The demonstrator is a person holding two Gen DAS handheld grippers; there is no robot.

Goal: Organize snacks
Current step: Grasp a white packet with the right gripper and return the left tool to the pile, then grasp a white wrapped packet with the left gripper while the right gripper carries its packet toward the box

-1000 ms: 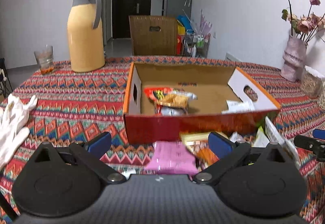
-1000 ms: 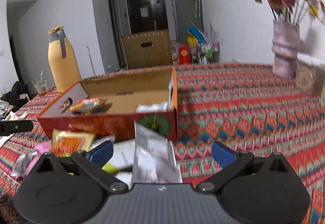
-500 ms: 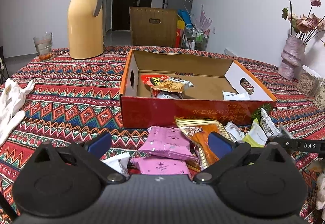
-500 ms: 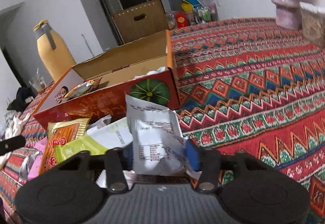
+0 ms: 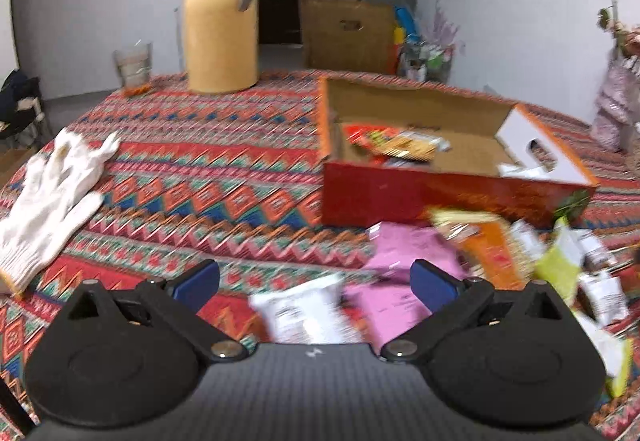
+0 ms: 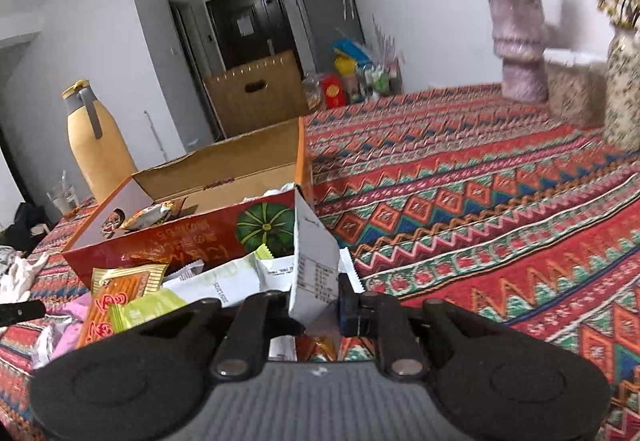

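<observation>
Partly hidden: white packet behind right tongs.

Snack box set on tablecloth; loose packets piled just in front. Thermos and glass placed behind-left, gloves left, vase far right.
</observation>
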